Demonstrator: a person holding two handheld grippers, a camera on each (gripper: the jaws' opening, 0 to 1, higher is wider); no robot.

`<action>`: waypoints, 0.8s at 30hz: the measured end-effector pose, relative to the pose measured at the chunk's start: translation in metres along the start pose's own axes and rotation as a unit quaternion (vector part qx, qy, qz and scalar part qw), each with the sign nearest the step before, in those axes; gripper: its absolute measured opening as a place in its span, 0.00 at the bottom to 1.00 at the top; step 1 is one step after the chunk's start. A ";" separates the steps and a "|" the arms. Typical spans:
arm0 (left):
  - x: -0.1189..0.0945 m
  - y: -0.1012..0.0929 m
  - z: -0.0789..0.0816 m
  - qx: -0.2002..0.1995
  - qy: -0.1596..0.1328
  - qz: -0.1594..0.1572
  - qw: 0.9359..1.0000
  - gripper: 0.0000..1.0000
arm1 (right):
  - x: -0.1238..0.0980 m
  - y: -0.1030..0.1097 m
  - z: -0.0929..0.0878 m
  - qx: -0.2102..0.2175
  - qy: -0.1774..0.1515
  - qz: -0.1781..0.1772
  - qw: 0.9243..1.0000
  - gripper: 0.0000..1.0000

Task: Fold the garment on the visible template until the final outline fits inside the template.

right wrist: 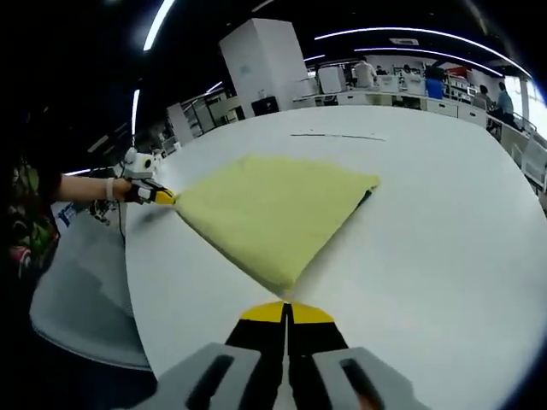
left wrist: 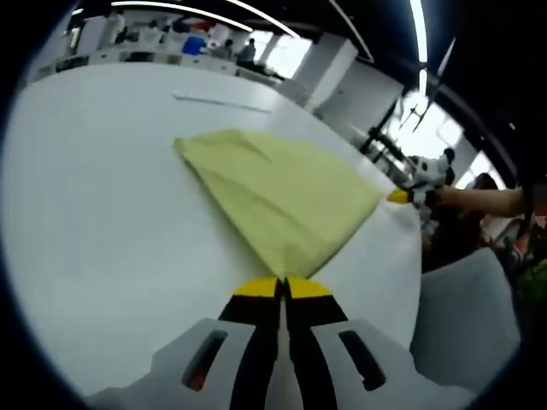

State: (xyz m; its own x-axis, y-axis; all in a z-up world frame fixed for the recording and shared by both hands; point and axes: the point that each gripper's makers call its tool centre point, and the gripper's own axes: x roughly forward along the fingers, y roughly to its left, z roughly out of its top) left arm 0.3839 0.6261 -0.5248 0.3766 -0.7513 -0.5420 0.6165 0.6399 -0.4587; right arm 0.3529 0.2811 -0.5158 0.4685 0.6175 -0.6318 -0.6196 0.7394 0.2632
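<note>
In the left gripper view I am seeing my left gripper rising from the bottom centre, its yellow-tipped jaws pressed together and pinching a corner of the yellow garment. The cloth is spreading away from the jaws toward the upper left of the frame, lying folded and flat on the white table. At the right edge of the cloth the right gripper is coming in, its yellow tip touching the far corner, with a person's arm behind it.

In the right gripper view my right gripper is sitting at the bottom centre, jaws clenched on the near corner of the garment, which is fanning out toward the upper middle of the frame. At the left of the frame the left gripper is meeting the cloth's left corner. A thin dark line is lying on the table beyond the cloth, well apart from it.
</note>
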 end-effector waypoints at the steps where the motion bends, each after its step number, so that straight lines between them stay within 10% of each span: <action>1: 0.000 -0.001 0.000 -0.003 0.001 -0.002 1.000 0.00 | 0.000 0.002 0.001 -0.002 0.000 0.002 1.000 0.00; 24: 0.000 0.003 -0.001 -0.010 -0.003 0.007 1.000 0.00 | 0.027 -0.013 0.013 0.012 -0.026 -0.016 0.999 0.00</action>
State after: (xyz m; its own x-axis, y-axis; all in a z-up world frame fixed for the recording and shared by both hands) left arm 0.3843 0.6282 -0.5268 0.3887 -0.7436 -0.5441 0.5980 0.6528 -0.4651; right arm 0.3818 0.2918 -0.5266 0.5207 0.6065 -0.6008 -0.5886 0.7648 0.2619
